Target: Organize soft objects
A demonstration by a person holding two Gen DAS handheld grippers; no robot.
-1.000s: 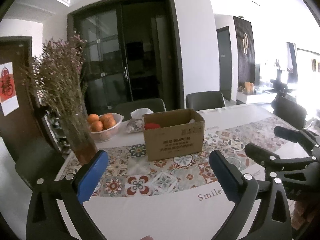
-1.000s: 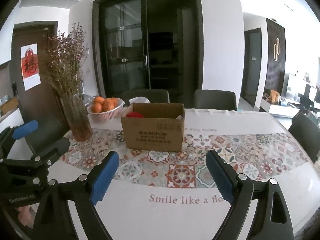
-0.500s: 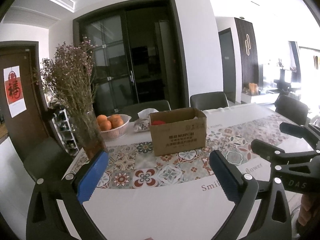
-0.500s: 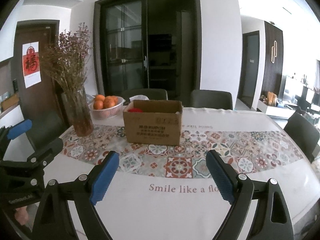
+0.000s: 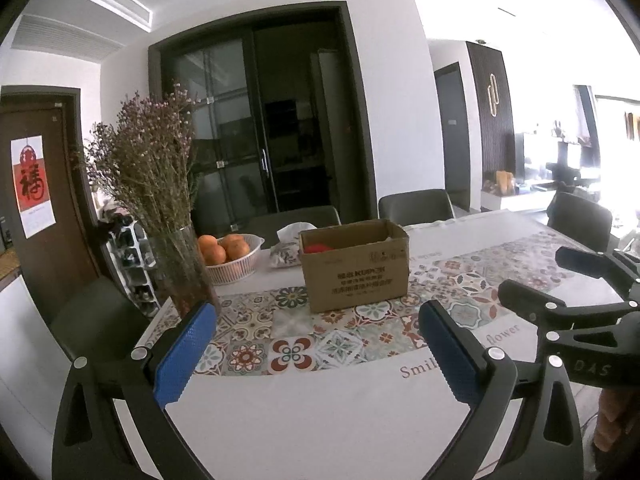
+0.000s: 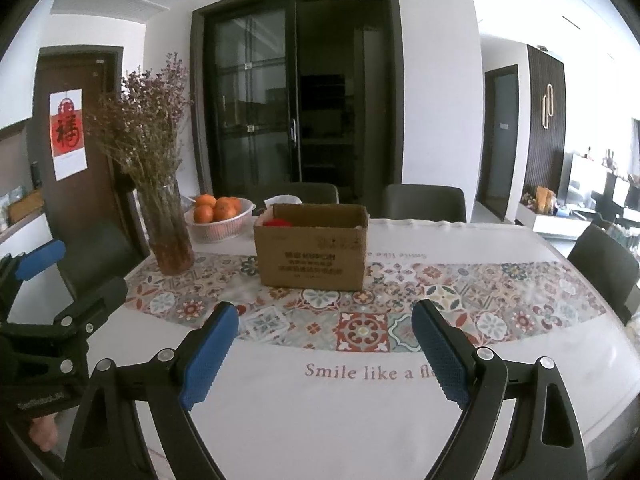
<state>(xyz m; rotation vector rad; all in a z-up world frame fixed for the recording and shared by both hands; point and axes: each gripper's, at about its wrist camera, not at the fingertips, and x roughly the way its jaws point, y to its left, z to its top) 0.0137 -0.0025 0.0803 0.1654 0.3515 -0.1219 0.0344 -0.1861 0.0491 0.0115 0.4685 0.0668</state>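
Observation:
An open cardboard box (image 5: 354, 268) (image 6: 312, 251) stands on the patterned runner in the middle of the table. A red soft object (image 5: 318, 247) (image 6: 279, 223) shows just over its rim at the left; the rest of the inside is hidden. My left gripper (image 5: 316, 354) is open and empty, held above the near table edge, well short of the box. My right gripper (image 6: 324, 354) is open and empty too, beside it; it also shows in the left wrist view (image 5: 560, 280).
A glass vase of dried flowers (image 5: 182, 268) (image 6: 168, 232) stands left of the box. A white basket of oranges (image 5: 232, 258) (image 6: 218, 220) and a tissue pack (image 5: 288, 250) sit behind. Dark chairs (image 6: 424, 202) ring the table (image 6: 360, 412).
Both grippers have pulled back from the table and risen a little; the box looks smaller and farther. Both stayed open and empty.

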